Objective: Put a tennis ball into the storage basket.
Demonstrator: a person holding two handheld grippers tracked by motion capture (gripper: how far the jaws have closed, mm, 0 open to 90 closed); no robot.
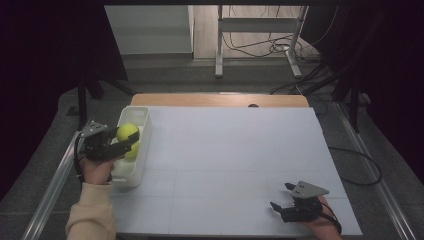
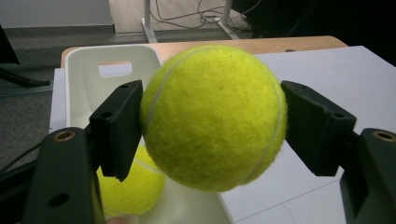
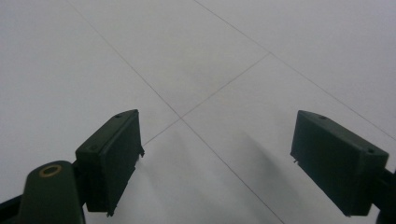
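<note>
1. High view. Nearest the camera, at the lower right of the frame, the right gripper (image 1: pixel 281 196) rests low over the white table (image 1: pixel 235 165), jaws spread, nothing between them. At the lower left a cream sleeve (image 1: pixel 91 215) leads up to the left gripper (image 1: pixel 131 141), closed on a tennis ball (image 1: pixel 127 132) over the white bin (image 1: pixel 141 161) at the left edge of the table. A second ball (image 1: pixel 133 151) lies in the bin just below the held one.

2. Left gripper view. Nearest, the left gripper (image 2: pixel 212 123) fills the lower frame; both pads press the sides of the tennis ball (image 2: pixel 214 116), one at its left flank, one at its right. The ball sits centred between them, slightly ahead of the pads. The ball is bright yellow-green, fuzzy felt, pale seam curving down each side; round, so no long axis to align. Below it, at lower left, the second ball (image 2: pixel 130 186) sits on the bin floor. The bin (image 2: pixel 88 79) runs away to the upper left, with a handle slot in its far wall. The held ball hangs over the bin's right rim, so whichever way it goes next, that wall is the edge to mind; the left hand is the only one near.

3. Right gripper view. The right gripper (image 3: pixel 217 161) shows two dark pads wide apart, holding nothing, above the bare table (image 3: pixel 196 60) crossed by thin seams.
</note>
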